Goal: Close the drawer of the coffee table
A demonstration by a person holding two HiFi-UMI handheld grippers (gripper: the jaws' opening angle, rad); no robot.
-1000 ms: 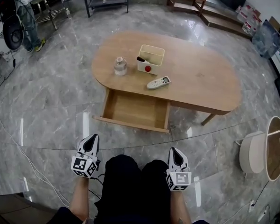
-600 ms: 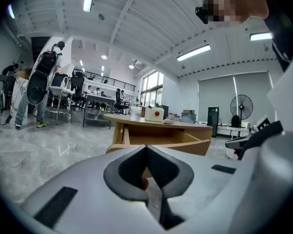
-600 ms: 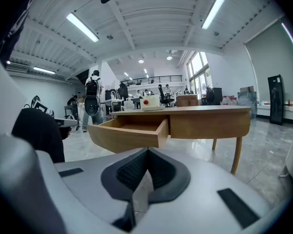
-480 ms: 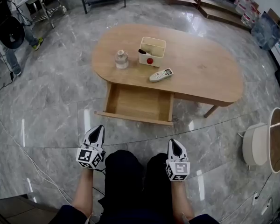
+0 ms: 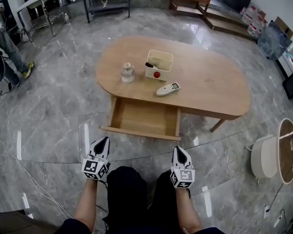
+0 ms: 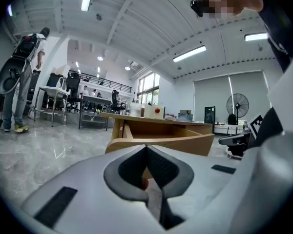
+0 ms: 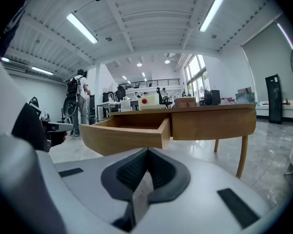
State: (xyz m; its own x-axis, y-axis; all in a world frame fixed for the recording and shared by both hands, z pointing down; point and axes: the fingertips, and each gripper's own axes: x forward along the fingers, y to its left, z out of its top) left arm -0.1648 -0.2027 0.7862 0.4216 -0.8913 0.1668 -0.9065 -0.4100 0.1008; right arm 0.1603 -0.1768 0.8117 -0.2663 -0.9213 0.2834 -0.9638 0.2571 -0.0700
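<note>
Approach step here: my left gripper (image 5: 101, 143) and right gripper (image 5: 178, 151) are both clenched on nothing, well short of the drawer (image 5: 139, 131), which stands pulled out of the counter (image 5: 210, 82) toward me, so next I reach its front and push straight in.

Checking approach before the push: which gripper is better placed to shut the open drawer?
Left, narrowly. The left gripper and right gripper are both shut, empty and short of the drawer front; the left faces it more squarely, the right aims near its corner.
</note>
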